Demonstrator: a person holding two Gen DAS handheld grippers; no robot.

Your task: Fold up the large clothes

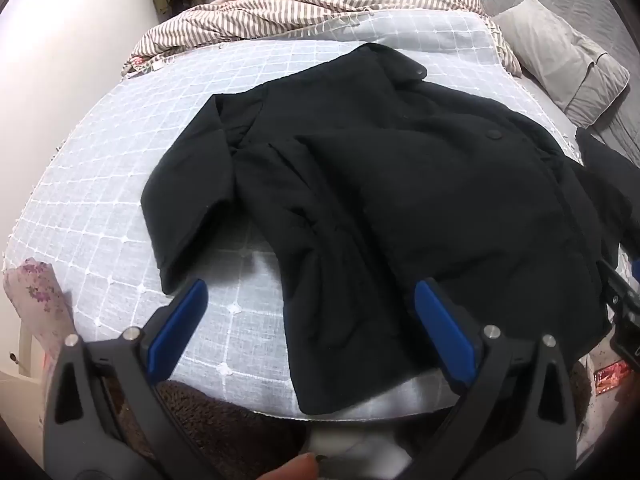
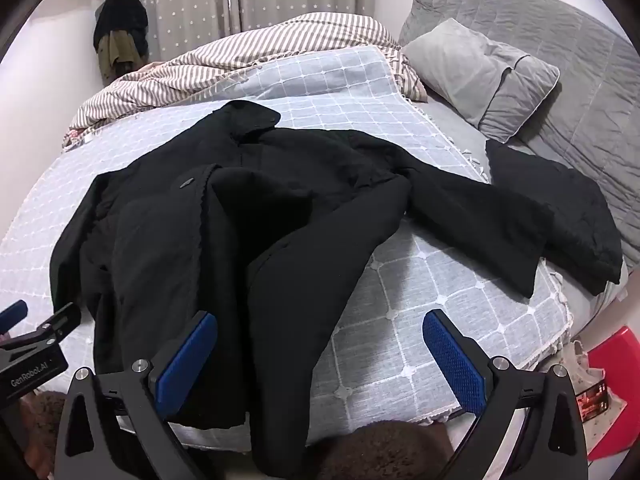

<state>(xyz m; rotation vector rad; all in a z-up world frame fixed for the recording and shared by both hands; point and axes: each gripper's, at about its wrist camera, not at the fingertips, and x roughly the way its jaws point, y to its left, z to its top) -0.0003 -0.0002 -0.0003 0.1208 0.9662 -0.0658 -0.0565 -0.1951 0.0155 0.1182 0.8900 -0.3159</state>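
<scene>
both wide jaws hover w/ black coat (image 1: 400, 184) hem just beyond.

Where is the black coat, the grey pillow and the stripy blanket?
black coat (image 2: 168, 240), right wrist view, front panel.
grey pillow (image 2: 472, 72), right wrist view, its middle.
stripy blanket (image 1: 304, 4), left wrist view, bunched top.

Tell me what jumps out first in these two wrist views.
A large black coat lies spread across the checked bedspread, one sleeve stretched toward a folded black garment beside the grey pillow. Both the left gripper and right gripper hang open over the coat's near hem.
</scene>
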